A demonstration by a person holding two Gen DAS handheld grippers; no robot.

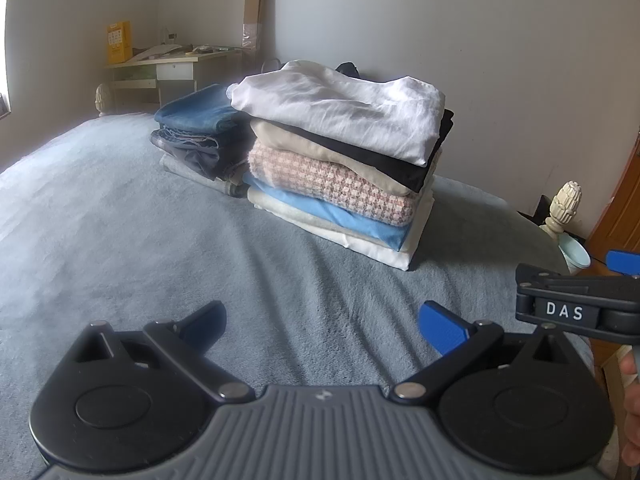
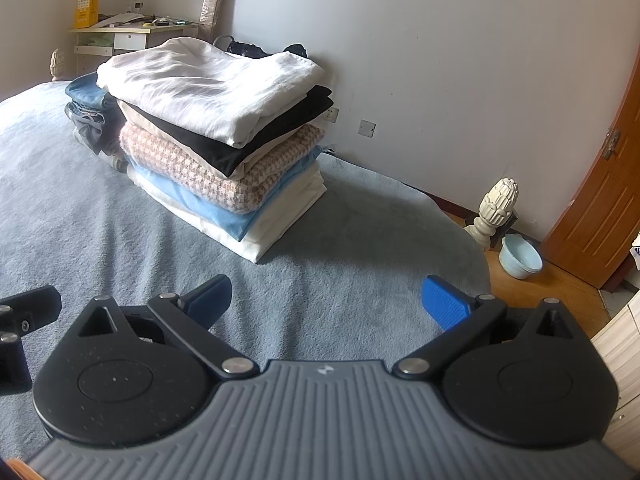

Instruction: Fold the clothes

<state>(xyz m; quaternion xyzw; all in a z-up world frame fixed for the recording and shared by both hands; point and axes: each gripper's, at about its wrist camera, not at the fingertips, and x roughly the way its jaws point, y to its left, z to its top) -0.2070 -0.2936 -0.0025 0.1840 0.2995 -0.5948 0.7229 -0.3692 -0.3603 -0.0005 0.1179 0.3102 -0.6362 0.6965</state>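
Observation:
A tall stack of folded clothes (image 1: 344, 152) (image 2: 216, 132) stands on the grey-blue bed cover (image 1: 120, 240) (image 2: 340, 232), a white garment (image 1: 340, 110) (image 2: 208, 86) on top, then black, beige, pink houndstooth, light blue and white layers. Behind it to the left lies a lower pile of folded jeans (image 1: 200, 128) (image 2: 90, 108). My left gripper (image 1: 320, 326) hovers open over bare cover in front of the stack, holding nothing. My right gripper (image 2: 326, 304) is open too, empty, a little nearer the bed's right edge. In the left wrist view the right gripper's body (image 1: 576, 304) shows at the right.
A grey wall (image 2: 440, 60) runs behind the bed. A carved white bedpost finial (image 2: 498, 208) and a pale blue bowl (image 2: 520, 256) stand on the wooden floor at the right, near a brown door (image 2: 600, 200). A desk (image 1: 172, 66) with a yellow box (image 1: 119, 40) is at the far left.

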